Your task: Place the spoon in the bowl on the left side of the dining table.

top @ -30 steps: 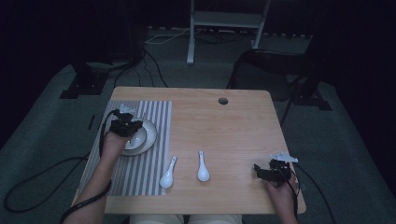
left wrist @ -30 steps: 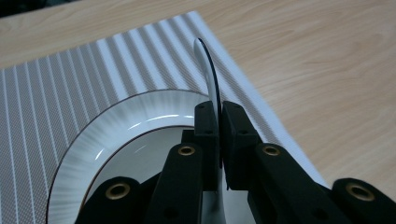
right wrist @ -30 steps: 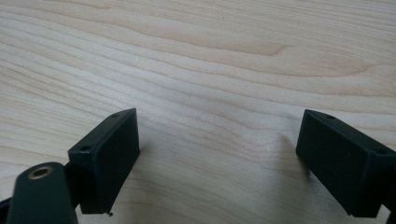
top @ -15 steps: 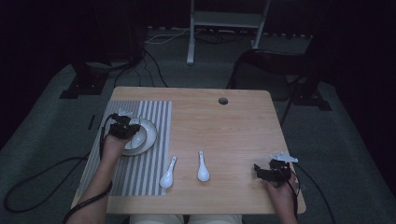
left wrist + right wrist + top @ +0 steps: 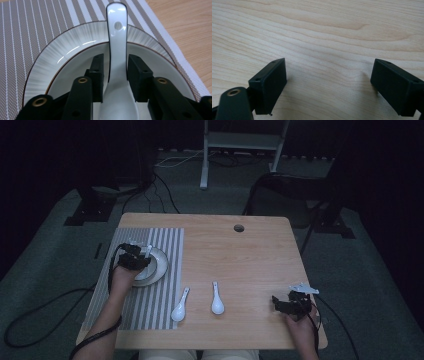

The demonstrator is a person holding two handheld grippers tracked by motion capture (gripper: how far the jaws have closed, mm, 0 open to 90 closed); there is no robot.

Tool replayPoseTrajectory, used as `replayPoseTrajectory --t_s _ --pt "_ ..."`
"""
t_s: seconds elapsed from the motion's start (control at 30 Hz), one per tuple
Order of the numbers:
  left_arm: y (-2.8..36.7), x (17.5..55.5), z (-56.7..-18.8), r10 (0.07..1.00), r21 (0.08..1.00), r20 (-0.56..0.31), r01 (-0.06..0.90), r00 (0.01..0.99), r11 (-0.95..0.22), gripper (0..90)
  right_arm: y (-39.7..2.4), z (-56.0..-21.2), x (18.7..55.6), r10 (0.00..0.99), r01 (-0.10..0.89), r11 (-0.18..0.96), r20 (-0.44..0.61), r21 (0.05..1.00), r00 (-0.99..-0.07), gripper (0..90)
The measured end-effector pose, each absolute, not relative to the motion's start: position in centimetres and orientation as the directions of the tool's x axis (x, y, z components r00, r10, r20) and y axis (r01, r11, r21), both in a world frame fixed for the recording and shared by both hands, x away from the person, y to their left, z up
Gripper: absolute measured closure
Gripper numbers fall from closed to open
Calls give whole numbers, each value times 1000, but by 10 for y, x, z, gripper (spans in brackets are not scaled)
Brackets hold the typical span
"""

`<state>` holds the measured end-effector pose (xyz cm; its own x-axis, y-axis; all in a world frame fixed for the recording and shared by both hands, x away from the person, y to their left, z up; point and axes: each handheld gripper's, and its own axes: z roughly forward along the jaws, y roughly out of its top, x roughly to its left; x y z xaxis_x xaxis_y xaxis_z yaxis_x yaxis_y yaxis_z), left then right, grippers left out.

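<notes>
Left hand-held gripper [image 5: 115, 72] shifted toward placemat [image 5: 150, 240] edge.

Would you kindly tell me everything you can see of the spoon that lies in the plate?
The spoon is glossy white, ceramic by its look, a soup spoon with a deep bowl and a short handle pierced by a small hole near its end. It lies in the plate, its handle reaching over the ribbed rim toward the striped placemat. The left gripper has a black jaw close on each side of the handle; whether they press it I cannot tell.
</notes>
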<state>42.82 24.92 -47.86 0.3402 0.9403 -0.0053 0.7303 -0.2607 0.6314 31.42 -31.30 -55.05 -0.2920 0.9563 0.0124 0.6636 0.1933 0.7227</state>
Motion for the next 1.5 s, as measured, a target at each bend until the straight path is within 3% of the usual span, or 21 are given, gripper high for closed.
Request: replayPoseTrajectory --t_s 0.17,0.47,0.77,1.17,1.23,1.33,1.4,1.47,1.5 --pt "249 422 -476 940 625 8 732 341 -271 655 -313 -551 314 956 664 193 13 723 -292 128" --pt "251 404 -466 943 651 -17 719 333 -242 564 -313 -550 314 956 664 193 12 723 -292 128" --pt "252 389 -457 938 672 -37 703 346 -232 390 -313 -551 314 956 664 193 13 723 -292 128" --pt "264 369 -454 938 724 -81 667 338 -178 269 -313 -551 314 956 663 192 13 723 -292 128" --pt "265 366 -455 936 720 -88 671 340 -176 198 -313 -551 314 956 664 193 13 723 -292 128" --pt "266 361 -458 934 713 -80 675 349 -191 173 -313 -551 314 956 664 193 13 723 -292 128" --pt "265 358 -460 933 707 -64 676 355 -209 89 -313 -551 314 956 664 193 13 723 -292 128" --pt "265 354 -460 936 716 -61 669 346 -200 88 -313 -551 314 956 664 193 13 723 -292 128" --pt "266 352 -460 938 713 -62 673 340 -196 23 -313 -551 314 956 664 193 13 723 -292 128"
